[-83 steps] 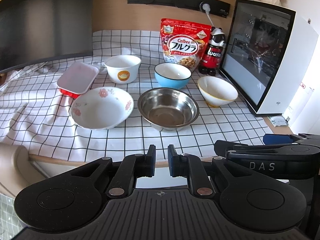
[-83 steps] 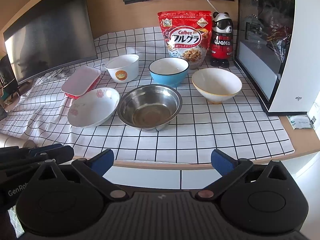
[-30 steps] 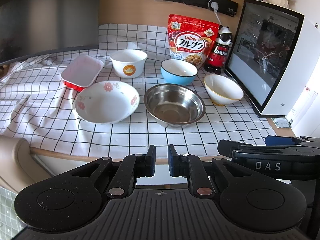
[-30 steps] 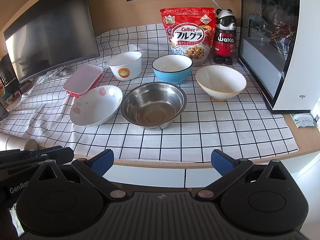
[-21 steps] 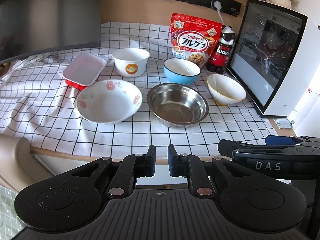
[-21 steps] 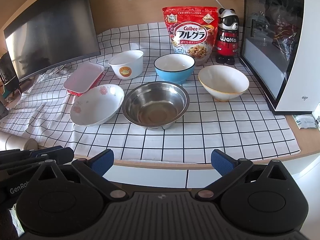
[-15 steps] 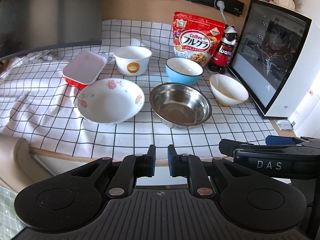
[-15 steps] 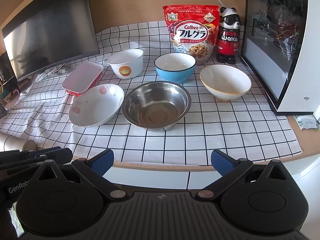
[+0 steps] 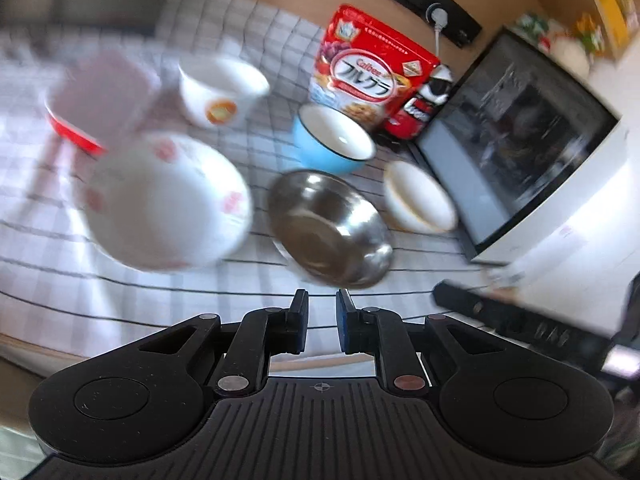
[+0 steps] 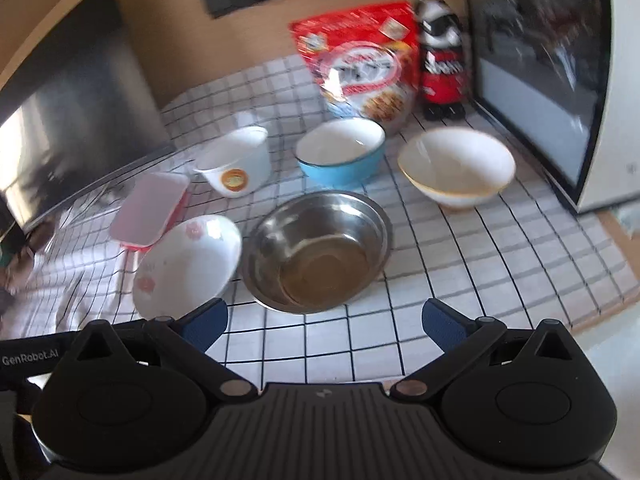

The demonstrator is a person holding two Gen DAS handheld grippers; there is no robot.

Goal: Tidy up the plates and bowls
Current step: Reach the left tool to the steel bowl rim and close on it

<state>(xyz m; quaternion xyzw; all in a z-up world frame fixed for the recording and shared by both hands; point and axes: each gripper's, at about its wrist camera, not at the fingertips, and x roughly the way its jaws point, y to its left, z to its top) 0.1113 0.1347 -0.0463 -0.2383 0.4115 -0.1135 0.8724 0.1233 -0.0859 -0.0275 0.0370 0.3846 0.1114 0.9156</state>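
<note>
Five bowls sit on the checked cloth. A floral white bowl (image 9: 160,204) (image 10: 188,264) is front left, with a steel bowl (image 9: 328,228) (image 10: 316,252) beside it. Behind stand a white cup-like bowl with an orange mark (image 9: 220,94) (image 10: 236,164), a blue bowl (image 9: 332,144) (image 10: 340,152) and a white bowl with a gold rim (image 9: 418,196) (image 10: 456,168). My left gripper (image 9: 322,316) is shut and empty, just in front of the steel bowl. My right gripper (image 10: 324,322) is open and empty, its jaws wide apart at the steel bowl's near rim.
A red container with a pale lid (image 9: 92,108) (image 10: 150,208) lies at the left. A red cereal bag (image 9: 368,68) (image 10: 360,64) and a panda-topped bottle (image 10: 442,56) stand at the back. A white appliance with a dark door (image 9: 520,140) (image 10: 548,72) fills the right side.
Both grippers have moved forward over the table edge toward the bowls, and both views are motion-blurred. The left view has tilted. The bowls have not moved.
</note>
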